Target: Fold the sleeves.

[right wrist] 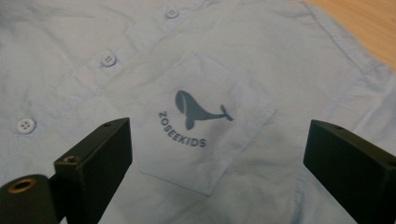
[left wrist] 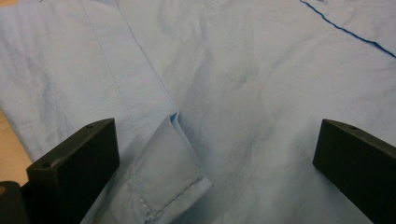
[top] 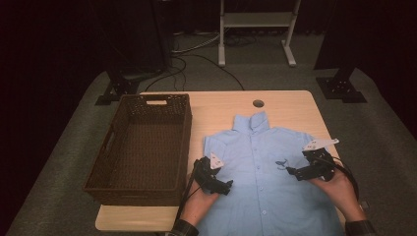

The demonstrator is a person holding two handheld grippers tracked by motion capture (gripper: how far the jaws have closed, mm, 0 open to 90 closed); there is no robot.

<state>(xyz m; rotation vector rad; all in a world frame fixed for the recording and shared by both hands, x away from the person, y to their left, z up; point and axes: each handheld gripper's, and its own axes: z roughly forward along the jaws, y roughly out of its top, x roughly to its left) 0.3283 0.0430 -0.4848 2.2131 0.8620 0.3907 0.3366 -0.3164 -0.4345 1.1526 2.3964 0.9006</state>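
Overall: shirt-handling job, both tools over the garment, nothing gripped yet.
Item: light-blue shirt, child's size by the look, lying flat, front up, collar toward 12 o'clock, on the wooden table; hem runs off the near edge at 6.
Feel (est.): light, soft, limp cloth; will sag and crease when lifted, won't slide much on wood. Not fragile, but buttons and seams can snag a jaw.
Grip pts (est.): pinch a doubled edge, e.g. sleeve cuff or shoulder seam; a flat single layer is hard to nip.
L gripper: at 9 o'clock side of shirt, jaws spread wide, cuff fold lying between them, not pinched.
R gripper: at 3 o'clock side, jaws wide apart above the chest pocket w/ whale logo, no cloth caught.
Basket: dark wicker, at 9 o'clock of shirt, nothing inside.
Count: shirts 1; baskets 1; grippers 2; pockets 1; buttons seen in right gripper view 3.
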